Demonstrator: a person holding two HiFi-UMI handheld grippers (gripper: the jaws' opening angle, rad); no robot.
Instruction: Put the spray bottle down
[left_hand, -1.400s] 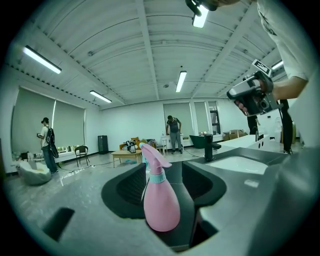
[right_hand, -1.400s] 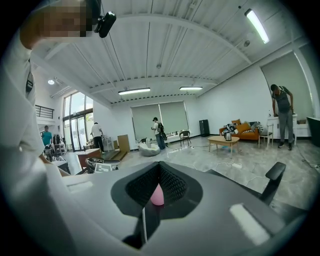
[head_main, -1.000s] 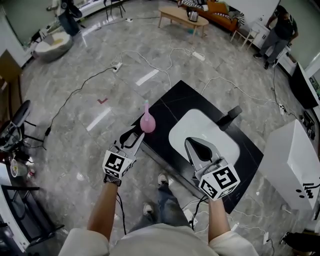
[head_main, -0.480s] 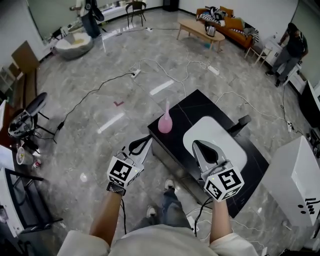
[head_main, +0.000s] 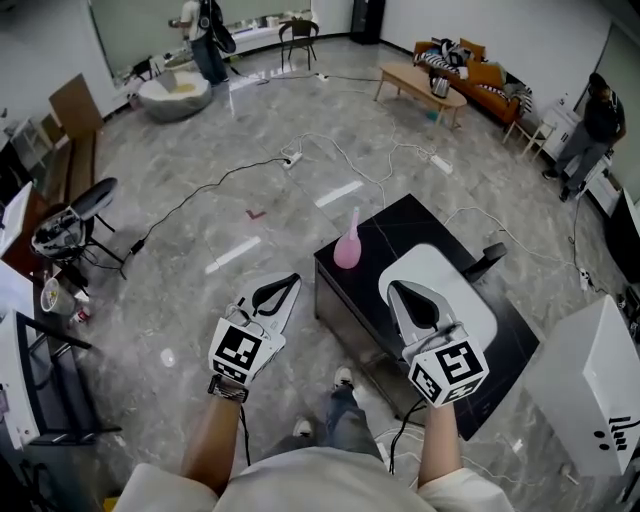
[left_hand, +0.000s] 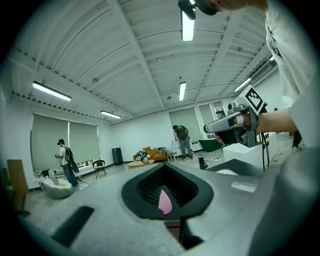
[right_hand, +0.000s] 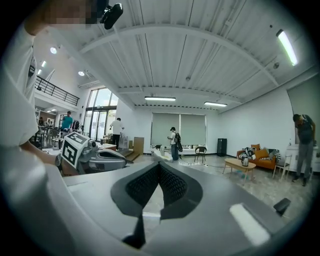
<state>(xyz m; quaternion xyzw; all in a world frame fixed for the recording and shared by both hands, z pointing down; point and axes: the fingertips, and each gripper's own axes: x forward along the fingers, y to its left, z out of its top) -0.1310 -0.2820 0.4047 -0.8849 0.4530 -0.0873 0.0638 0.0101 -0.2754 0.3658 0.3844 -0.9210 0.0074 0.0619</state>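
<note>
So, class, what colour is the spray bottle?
The spray bottle is pink; the head view shows it best.

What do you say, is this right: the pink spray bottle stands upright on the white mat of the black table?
Not quite. The head view shows the pink spray bottle upright on the bare black table, beside the white mat, not on it.

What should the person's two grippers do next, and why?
Probably just draw both back to rest: the pink spray bottle stands upright on the black table, and the left gripper and right gripper are shut, empty, apart from it.
</note>
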